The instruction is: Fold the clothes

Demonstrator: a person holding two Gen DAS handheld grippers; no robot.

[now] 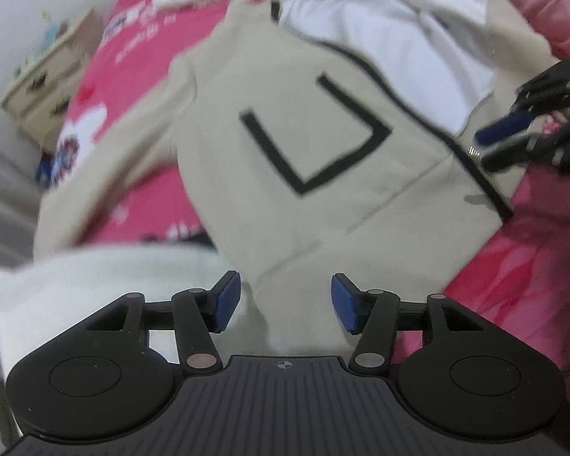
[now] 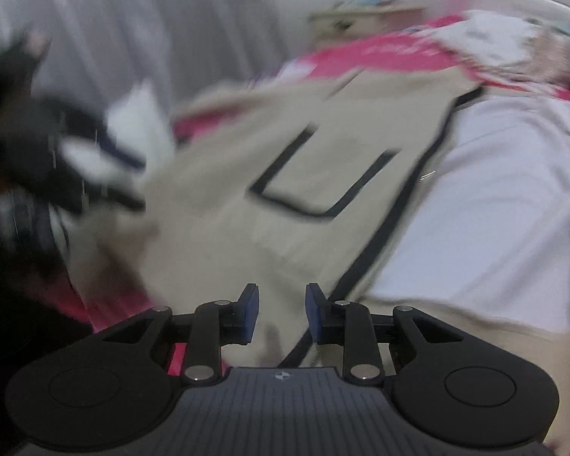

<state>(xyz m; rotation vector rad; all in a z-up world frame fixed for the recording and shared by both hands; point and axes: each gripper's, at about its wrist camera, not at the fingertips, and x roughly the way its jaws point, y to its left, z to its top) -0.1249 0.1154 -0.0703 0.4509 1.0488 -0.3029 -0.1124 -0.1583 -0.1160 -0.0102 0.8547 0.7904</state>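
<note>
We've got the beige jacket point(image 1: 323, 174) spread open on the pink bed point(image 1: 513, 266), white lining up. Left gripper point(image 1: 285, 300) and right gripper point(image 2: 281, 311) both apart, holding nothing. Next we'd probably grab an edge and fold it over.

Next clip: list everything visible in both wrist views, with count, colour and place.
jacket: one, beige with black trim and a black U-shaped mark, spread across the bed, white lining showing.
bedcover: one, pink with white print, under the jacket.
white fabric: one, near the left gripper; kind unclear.
drawer unit: one, cream, beside the bed.
left gripper: one, black with blue pads, jaws apart, nothing between.
right gripper: one, same colours, jaws apart over the jacket's edge.
</note>
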